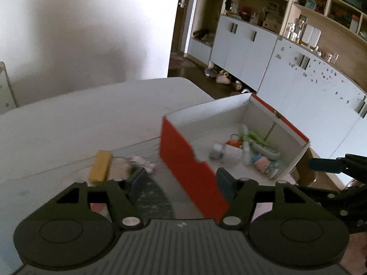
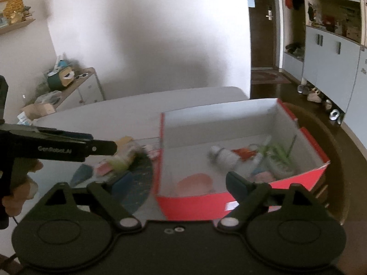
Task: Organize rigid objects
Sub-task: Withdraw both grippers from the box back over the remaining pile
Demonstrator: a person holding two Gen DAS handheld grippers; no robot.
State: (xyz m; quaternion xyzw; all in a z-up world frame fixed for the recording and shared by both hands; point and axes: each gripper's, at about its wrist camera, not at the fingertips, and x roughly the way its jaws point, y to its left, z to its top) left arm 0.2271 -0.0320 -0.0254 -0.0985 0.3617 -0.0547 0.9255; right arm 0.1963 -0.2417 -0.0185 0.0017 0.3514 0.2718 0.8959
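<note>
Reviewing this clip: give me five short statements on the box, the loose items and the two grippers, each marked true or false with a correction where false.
1. The red box is open at the top. True.
2. The box is empty. False: several small items, among them a white bottle, lie inside.
3. A yellow block lies on the table outside the box. True.
4. The left gripper is clamped on the yellow block. False: its jaws stand apart with nothing held; the block lies beyond its left finger.
5. The right gripper is shut. False: its jaws are wide apart, holding nothing.
</note>
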